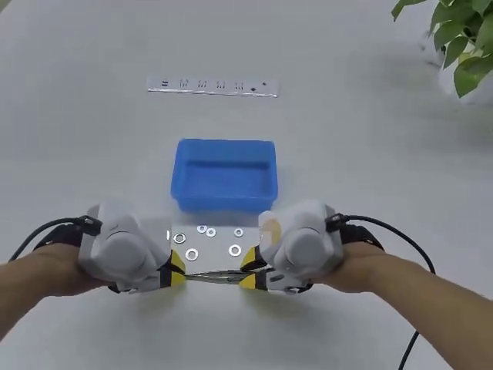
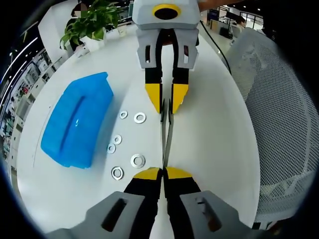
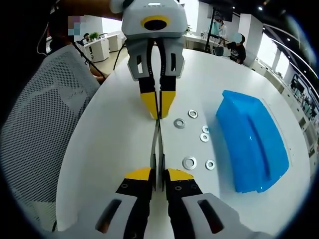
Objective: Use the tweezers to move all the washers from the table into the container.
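Steel tweezers (image 1: 217, 275): I'm pinching them at both ends, fingers (image 2: 147, 174) of the left gripper (image 1: 176, 271) and right gripper (image 1: 250, 271) clamped tight, with the washers (image 1: 192, 254) lying just in front of the blue container (image 1: 223, 202). I'm worrying uneven pulling twists them loose.

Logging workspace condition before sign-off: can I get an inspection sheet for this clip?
Surface: white table, flat and clean.
Job's things: six washers lie loose on the table in front of the blue container, which looks empty. The tweezers are held between the grippers.
Clutter: power strip beyond the container.
Grippers: left gripper and right gripper face each other, each shut on one end of the tweezers.
Cables: a black cable runs from each gripper along the arm.
Surroundings: plant at the far right, mesh chair beside the table, people at desks in the background.
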`<state>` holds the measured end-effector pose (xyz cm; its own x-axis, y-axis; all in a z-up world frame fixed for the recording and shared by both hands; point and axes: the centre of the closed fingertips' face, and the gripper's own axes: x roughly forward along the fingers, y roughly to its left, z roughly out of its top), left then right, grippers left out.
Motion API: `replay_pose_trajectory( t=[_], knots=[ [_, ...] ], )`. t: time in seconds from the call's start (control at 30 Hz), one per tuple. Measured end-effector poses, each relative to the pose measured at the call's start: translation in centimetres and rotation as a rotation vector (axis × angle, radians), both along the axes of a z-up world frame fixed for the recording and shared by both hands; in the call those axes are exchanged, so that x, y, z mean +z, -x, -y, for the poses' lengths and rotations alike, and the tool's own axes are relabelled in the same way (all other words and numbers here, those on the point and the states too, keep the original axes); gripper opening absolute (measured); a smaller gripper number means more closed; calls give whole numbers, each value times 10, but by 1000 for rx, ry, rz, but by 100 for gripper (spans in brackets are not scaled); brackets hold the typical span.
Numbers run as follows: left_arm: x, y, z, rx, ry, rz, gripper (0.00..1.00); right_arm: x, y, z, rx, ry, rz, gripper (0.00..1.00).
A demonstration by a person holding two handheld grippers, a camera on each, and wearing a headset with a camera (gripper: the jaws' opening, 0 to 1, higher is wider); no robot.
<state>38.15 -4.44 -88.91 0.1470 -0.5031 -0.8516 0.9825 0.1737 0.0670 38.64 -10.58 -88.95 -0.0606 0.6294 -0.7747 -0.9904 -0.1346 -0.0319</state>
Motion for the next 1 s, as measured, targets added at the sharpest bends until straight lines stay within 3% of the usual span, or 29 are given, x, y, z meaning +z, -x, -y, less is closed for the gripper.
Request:
replay_pose_trajectory(
  t=[0.33, 0.43, 0.8, 1.0],
  knots=[
    [2, -1, -1, 0, -3, 8, 6, 0, 1, 1, 14, 8, 14, 12],
    [6, -2, -1, -3, 1, 21, 6, -1, 1, 2, 17, 11, 16, 12],
    [24, 1, 2, -14, 30, 17, 6, 0, 1, 8, 10, 11, 17, 12],
    [35, 0, 5, -36, 24, 28, 6, 4, 3, 5, 19, -2, 23, 16]
  ],
)
